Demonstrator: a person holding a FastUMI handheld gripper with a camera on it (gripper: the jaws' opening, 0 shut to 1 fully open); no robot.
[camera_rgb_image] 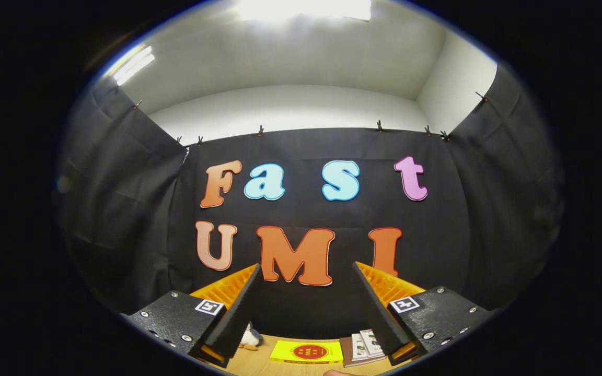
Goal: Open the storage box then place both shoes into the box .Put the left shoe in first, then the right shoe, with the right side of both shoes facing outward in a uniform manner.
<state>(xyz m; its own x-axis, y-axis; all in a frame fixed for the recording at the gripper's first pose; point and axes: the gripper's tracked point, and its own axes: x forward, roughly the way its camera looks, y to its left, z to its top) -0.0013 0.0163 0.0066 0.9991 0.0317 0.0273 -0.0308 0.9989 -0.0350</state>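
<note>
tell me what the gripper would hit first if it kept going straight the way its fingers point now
Probably the black cloth wall of the booth. The gripper is open with nothing between its fingers, aimed above the wooden table, so the yellow box and booklet lie below that line. Depth is hard to judge.

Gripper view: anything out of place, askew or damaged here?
Nothing stands out. The gripper is open and empty, aimed at the wall. Below the jaws on the table lie a yellow box, booklets and a small toy, all flat and tidy.
</note>
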